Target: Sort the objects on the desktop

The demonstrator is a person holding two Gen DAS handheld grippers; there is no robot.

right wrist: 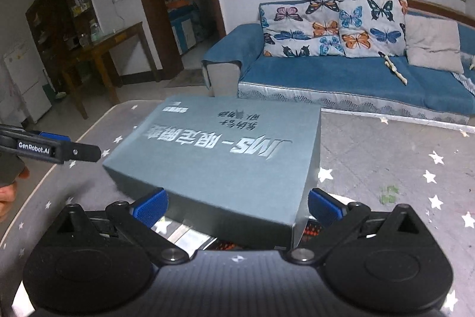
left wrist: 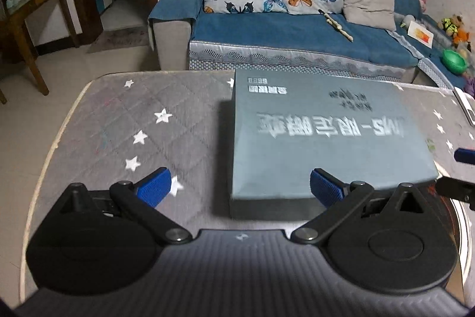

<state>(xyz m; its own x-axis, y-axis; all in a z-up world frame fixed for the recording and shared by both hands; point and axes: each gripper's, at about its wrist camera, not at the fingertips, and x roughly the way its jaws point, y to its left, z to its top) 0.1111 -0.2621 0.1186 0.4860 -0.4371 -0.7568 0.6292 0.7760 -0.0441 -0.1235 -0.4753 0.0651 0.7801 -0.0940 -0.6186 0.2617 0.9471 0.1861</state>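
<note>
A flat, rectangular grey-blue box [left wrist: 326, 138] [right wrist: 219, 159] with its lid closed lies on the grey quilted table cover printed with white stars [left wrist: 118, 121] [right wrist: 386, 168]. Its top bears large pale lettering, "JMS" followed by Chinese characters, with smaller lines beyond; all of it reads upside down from both wrist views. In the right wrist view its near edge seems to overhang something dark and reddish, though the blur there keeps this uncertain.
</note>
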